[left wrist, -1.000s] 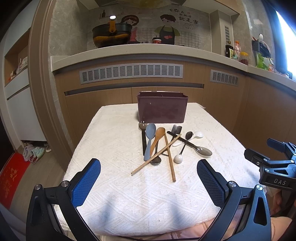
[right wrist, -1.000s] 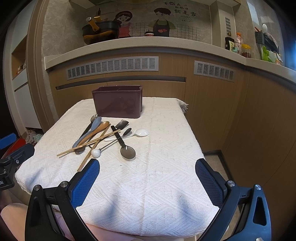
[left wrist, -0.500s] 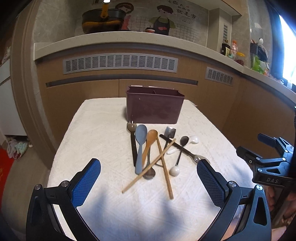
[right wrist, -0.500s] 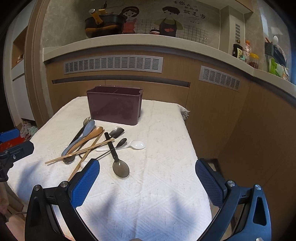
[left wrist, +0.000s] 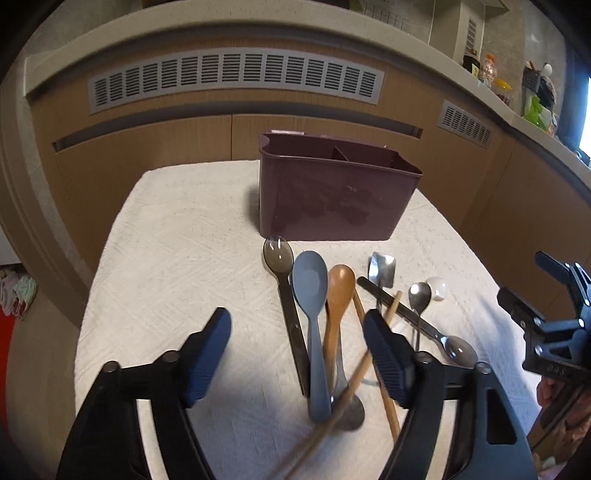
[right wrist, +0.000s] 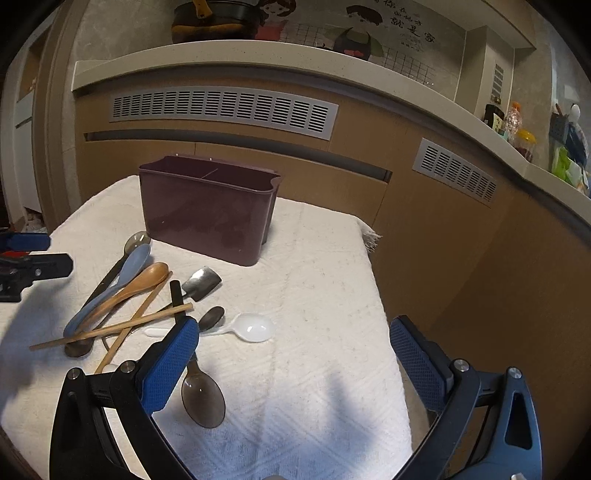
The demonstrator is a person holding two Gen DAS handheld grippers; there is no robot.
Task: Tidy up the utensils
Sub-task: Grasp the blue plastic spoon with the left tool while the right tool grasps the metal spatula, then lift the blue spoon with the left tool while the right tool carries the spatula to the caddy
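A white textured cloth (left wrist: 177,258) covers the table, and at its far end stands a dark maroon utensil caddy (left wrist: 332,199). The left wrist view looks into the caddy's top and shows a divider splitting it into two compartments; the right wrist view shows the same divider, plus the cloth's frayed far corner (right wrist: 371,236) and a black pot (right wrist: 218,18) on the counter above, which the left view cuts off.

The left gripper (left wrist: 297,354) hovers low over the near ends of the pile, jaws apart, nothing between the blue pads. The right gripper (right wrist: 293,363) hangs over bare cloth to the right of the pile, jaws likewise wide apart and holding nothing.

All utensils lie loose on the cloth just in front of the caddy, none inside it. Counted: two chopsticks (right wrist: 110,326), crossing each other; one blue-grey spoon (left wrist: 312,306); one wooden spoon (left wrist: 338,306) just beside it; two translucent smoky spoons with dark handles, one (left wrist: 280,258) nearest the caddy, the other (right wrist: 203,397) with its bowl toward the right gripper; one white spoon (right wrist: 251,328); one small steel scoop (left wrist: 382,269); one small dark metal spoon (left wrist: 419,295). A further spoon bowl (left wrist: 349,410) lies under the chopsticks; whose handle it belongs to I cannot tell.
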